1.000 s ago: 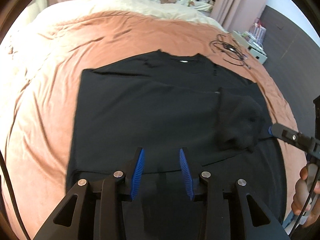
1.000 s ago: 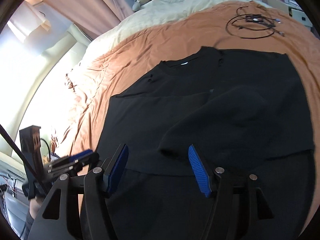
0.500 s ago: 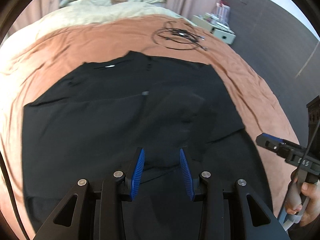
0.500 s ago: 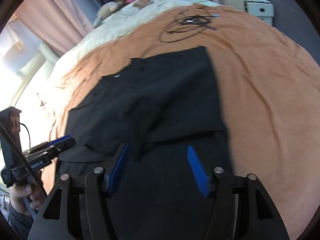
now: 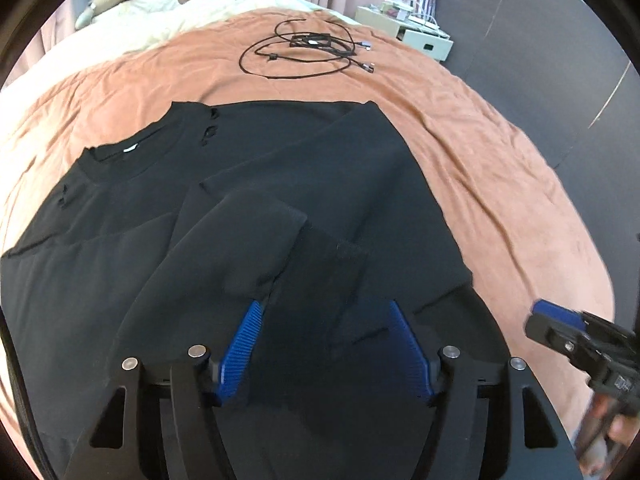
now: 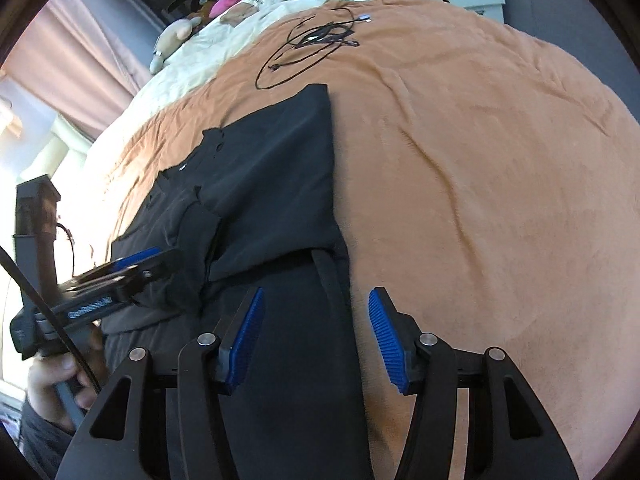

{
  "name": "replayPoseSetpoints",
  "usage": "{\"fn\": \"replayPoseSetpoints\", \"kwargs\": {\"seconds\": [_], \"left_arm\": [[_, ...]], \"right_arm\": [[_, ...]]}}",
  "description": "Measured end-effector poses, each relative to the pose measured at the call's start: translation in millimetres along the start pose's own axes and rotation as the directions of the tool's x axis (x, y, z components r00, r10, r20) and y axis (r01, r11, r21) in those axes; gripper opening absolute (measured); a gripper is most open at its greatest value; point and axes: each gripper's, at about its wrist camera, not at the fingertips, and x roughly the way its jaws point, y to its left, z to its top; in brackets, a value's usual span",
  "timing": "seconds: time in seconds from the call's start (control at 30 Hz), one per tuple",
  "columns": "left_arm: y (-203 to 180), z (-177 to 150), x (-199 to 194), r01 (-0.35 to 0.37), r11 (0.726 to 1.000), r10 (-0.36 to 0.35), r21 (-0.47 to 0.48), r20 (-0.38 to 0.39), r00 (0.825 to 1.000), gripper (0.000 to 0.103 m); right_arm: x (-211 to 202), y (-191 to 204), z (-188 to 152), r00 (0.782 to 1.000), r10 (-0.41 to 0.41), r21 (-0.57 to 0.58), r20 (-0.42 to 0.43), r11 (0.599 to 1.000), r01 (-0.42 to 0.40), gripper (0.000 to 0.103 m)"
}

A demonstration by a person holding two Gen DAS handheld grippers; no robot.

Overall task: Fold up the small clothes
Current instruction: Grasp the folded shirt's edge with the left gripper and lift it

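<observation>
Black shirt (image 5: 304, 184) flat on the orange blanket (image 5: 480, 168) of the bed, collar (image 5: 132, 156) at the far end, near hem toward the camera. Judged partway through: both sides look turned in over the middle, right side lying as a long flap with a straight outer edge, a sleeve (image 5: 256, 240) lying loosely bunched on top near the middle. Still left, by the look of it: flattening that sleeve, then bringing hem to collar. Fabric matte, thin, limp, a few small holes near the collar; likely to slip and sag when lifted. Left gripper (image 5: 326, 344) low over the near hem, fingers spread wide, nothing between them, cloth only beneath. Right gripper (image 6: 316, 332) also spread and empty, astride the right edge of the shirt near the hem, one finger over cloth, the other over bare blanket. Contact with the cloth not discernible for either. Tangle of black cable (image 5: 308, 48) on the blanket well beyond the collar, apart from the shirt. Pale bedding and soft toys (image 5: 108, 0) farther off past the collar end.
</observation>
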Motion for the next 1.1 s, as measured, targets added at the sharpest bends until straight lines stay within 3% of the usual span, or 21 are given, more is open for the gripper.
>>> {"fn": "replayPoseSetpoints", "kwargs": {"seconds": [0.33, 0.43, 0.5, 0.6, 0.8, 0.9, 1.1], "left_arm": [[-7.2, 4.1, 44.1, -0.157, 0.987, 0.157, -0.02, -0.034, 0.987, 0.072], [-1.0, 4.0, 42.6, -0.194, 0.981, 0.193, -0.029, -0.034, 0.981, 0.051], [4.2, 3.7, 38.3, -0.205, 0.979, 0.204, -0.015, -0.042, 0.978, 0.028], [24.3, 3.0, 23.8, -0.157, 0.987, 0.155, -0.043, -0.039, 0.987, 0.02], [55.8, 0.6, -14.4, -0.161, 0.986, 0.16, -0.042, -0.022, 0.987, 0.018], [80.1, -0.4, -37.8, -0.181, 0.982, 0.181, -0.06, -0.006, 0.983, 0.017], [127.8, -5.4, -75.8, -0.224, 0.969, 0.228, -0.106, 0.024, 0.973, 0.017]], "right_arm": [[0.5, -21.0, -5.8, 1.0, 0.0, 0.026, -0.01, 1.0, 0.0, 0.052], [2.4, -20.3, -5.6, 1.0, -0.023, 0.015, -0.012, 1.0, 0.023, 0.052], [6.7, -16.7, -4.8, 0.999, -0.035, -0.002, -0.017, 0.999, 0.035, 0.052], [16.7, -10.0, -3.0, 0.998, -0.062, -0.047, -0.03, 0.997, 0.061, 0.052], [44.7, 7.0, 4.8, 0.99, -0.13, -0.112, -0.05, 0.986, 0.124, 0.052], [56.0, 12.6, 5.7, 0.979, -0.2, -0.128, -0.031, 0.972, 0.195, 0.043], [61.7, 18.1, 3.1, 0.976, -0.218, -0.097, -0.012, 0.972, 0.216, 0.041]]}}
